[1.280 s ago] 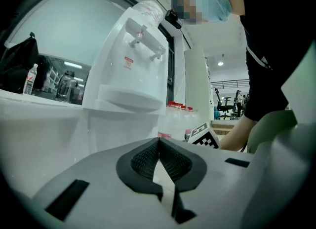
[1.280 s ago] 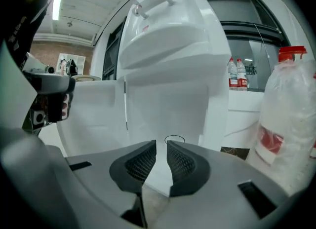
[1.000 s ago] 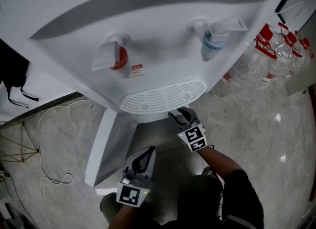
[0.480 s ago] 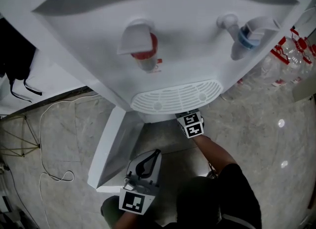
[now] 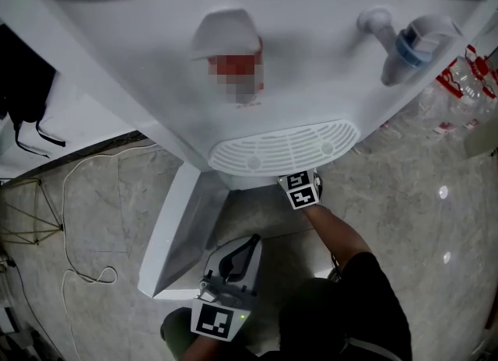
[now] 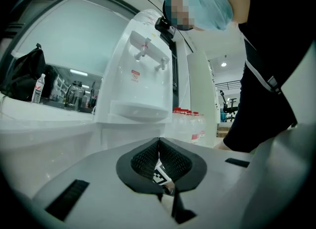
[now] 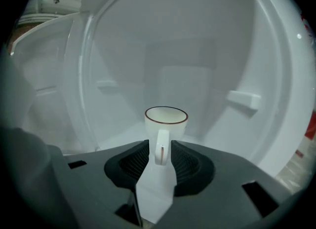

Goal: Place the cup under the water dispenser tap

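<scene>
A white cup (image 7: 165, 124) with a brown rim stands upright inside the dispenser's white lower compartment, seen only in the right gripper view. Its handle points back between the jaws of my right gripper (image 7: 160, 148), which stand open with a thin gap beside the handle. From the head view only that gripper's marker cube (image 5: 302, 190) shows, tucked under the drip tray (image 5: 272, 149). The red tap (image 5: 226, 40) and blue tap (image 5: 412, 40) stick out above the tray. My left gripper (image 5: 247, 244) hovers shut and empty in front of the cabinet; the left gripper view shows its pads (image 6: 148, 156) meeting.
The cabinet door (image 5: 175, 227) hangs open to the left of the compartment. A white cable (image 5: 78, 196) trails over the marble floor at the left. Water bottles (image 5: 459, 95) stand to the dispenser's right, and a black bag (image 5: 23, 103) lies at far left.
My right gripper has gone forward and down under the drip tray, so only its marker cube still shows. The left gripper has stayed put.
</scene>
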Available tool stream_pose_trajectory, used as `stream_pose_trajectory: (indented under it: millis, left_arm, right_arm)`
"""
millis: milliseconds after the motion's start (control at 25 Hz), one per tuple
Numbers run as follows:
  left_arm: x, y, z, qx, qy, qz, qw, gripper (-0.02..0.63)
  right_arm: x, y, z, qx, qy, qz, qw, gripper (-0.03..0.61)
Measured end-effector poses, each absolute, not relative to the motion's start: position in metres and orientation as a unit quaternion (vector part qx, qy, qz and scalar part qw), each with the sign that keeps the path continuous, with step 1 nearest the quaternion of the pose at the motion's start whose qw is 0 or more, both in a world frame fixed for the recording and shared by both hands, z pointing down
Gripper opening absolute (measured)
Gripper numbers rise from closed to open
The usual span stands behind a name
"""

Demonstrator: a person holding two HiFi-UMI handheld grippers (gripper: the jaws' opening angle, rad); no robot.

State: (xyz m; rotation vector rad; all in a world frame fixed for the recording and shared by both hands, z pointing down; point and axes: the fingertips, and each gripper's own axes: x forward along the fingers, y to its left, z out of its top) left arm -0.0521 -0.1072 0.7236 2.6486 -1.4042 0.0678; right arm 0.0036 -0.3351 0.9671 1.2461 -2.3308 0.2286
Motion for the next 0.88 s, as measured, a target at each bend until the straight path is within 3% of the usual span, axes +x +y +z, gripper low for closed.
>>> stream_pose_trajectory:
  millis: [280,880]
  left_arm:
    - [-0.052,-0.107,0.723,0.88,-0.47,0.023,0.07,0.02]
    - [-0.056,-0.112,0.72,0.877,-0.476,0.016,0.062,0.02]
  right_arm:
    - [0.01,-0.339,0.974,0.471,-0.843,0.082,0.245,0.093]
    - [0.013,-0.321,0.964,0.452,-0.858,0.119,0.212,0.078]
